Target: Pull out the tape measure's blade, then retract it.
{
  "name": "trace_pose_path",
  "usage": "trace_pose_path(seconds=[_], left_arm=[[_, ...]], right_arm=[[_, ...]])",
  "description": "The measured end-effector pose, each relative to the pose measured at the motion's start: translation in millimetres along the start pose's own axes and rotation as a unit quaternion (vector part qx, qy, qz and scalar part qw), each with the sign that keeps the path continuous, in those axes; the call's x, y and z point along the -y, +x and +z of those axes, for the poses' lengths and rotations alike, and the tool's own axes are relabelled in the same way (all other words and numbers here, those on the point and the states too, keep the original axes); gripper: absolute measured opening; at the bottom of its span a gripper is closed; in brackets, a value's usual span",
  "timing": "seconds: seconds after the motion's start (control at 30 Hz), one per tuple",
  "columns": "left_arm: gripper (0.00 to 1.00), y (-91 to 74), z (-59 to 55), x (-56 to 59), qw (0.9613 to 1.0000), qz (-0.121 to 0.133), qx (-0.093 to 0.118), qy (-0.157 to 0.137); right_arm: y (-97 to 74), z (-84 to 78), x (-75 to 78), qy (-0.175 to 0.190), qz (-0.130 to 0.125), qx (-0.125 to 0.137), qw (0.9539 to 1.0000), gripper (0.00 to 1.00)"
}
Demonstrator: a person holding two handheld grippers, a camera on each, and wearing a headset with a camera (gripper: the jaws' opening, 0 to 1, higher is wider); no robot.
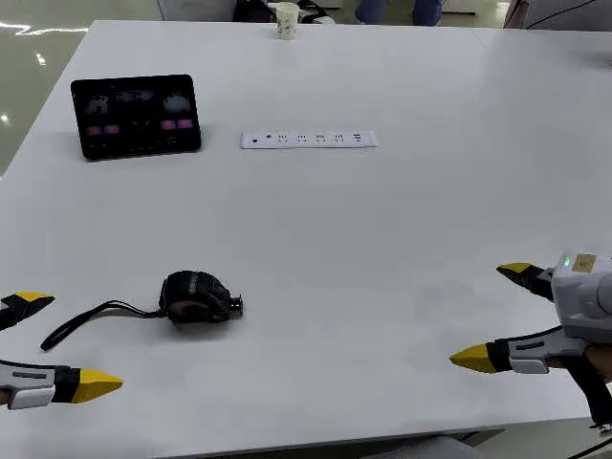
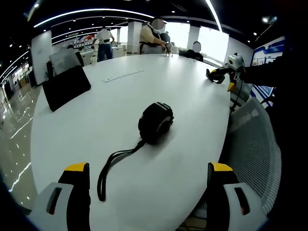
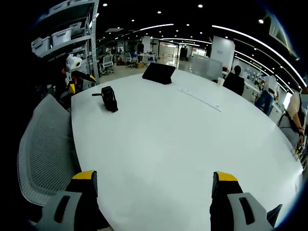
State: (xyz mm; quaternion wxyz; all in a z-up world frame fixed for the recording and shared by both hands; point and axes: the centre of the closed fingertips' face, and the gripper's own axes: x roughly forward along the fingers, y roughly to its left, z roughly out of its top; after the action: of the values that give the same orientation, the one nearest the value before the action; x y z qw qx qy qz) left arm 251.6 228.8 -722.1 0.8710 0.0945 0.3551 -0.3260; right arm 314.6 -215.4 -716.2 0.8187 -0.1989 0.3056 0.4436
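A black tape measure (image 1: 197, 297) lies on the white table (image 1: 382, 220), its black wrist strap (image 1: 91, 320) trailing left. Its blade is wound in. My left gripper (image 1: 59, 342) hovers open at the table's front left, just short of the strap's end, with nothing between its yellow-tipped fingers. In the left gripper view the tape measure (image 2: 156, 121) sits ahead, strap (image 2: 113, 163) running toward the open left gripper (image 2: 148, 174). My right gripper (image 1: 497, 316) is open at the front right, far from the tape. From the right gripper (image 3: 153, 180) the tape measure (image 3: 109, 98) appears small at far left.
A dark tablet (image 1: 136, 116) stands at the back left, a white power strip (image 1: 309, 140) lies mid-back, and a paper cup (image 1: 287, 20) sits at the far edge. A mesh chair (image 3: 41, 149) is beside the table's near edge. People stand beyond the far end.
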Motion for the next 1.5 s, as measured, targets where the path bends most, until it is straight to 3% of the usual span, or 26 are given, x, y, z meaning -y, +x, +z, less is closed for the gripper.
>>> trace_pose_path(seconds=[0.17,0.33,0.43,0.6,0.77,1.0,1.2,1.3,1.5], left_arm=[[0.99,2.0,9.4,-8.3,0.9996,0.002,0.002,0.027],[0.99,5.6,18.3,-15.2,0.9994,0.007,-0.008,0.032],[0.99,9.7,24.7,-13.5,0.9992,-0.006,-0.009,0.039],[0.99,16.3,30.1,-7.2,0.9980,-0.023,-0.020,0.055],[0.99,26.4,34.2,0.0,0.9944,-0.049,-0.036,0.087],[0.99,36.3,45.2,3.0,0.9900,-0.062,-0.047,0.117],[0.99,49.0,53.4,3.3,0.9802,-0.075,-0.067,0.170],[0.99,54.5,57.2,6.5,0.9783,-0.087,-0.072,0.174],[0.98,65.8,62.1,7.4,0.9672,-0.095,-0.092,0.217]], right_arm=[[5.0,7.1,-0.4,-0.008,0.008,0.006,0.9999,0.99],[10.9,14.6,-3.0,-0.004,0.024,0.012,0.9996,0.99],[14.7,19.2,-4.7,-0.011,0.030,0.013,0.9994,0.99],[20.5,17.7,-6.3,-0.015,0.037,-0.008,0.9992,0.99],[27.2,24.2,-11.8,-0.032,0.049,-0.007,0.9983,0.99],[39.3,30.8,-18.0,-0.048,0.063,-0.009,0.9969,0.99],[55.8,39.3,-25.4,-0.070,0.084,-0.014,0.9939,0.99],[61.4,46.1,-29.6,-0.080,0.093,-0.013,0.9924,0.99],[73.1,57.7,-31.0,-0.095,0.107,-0.012,0.9896,0.99]])
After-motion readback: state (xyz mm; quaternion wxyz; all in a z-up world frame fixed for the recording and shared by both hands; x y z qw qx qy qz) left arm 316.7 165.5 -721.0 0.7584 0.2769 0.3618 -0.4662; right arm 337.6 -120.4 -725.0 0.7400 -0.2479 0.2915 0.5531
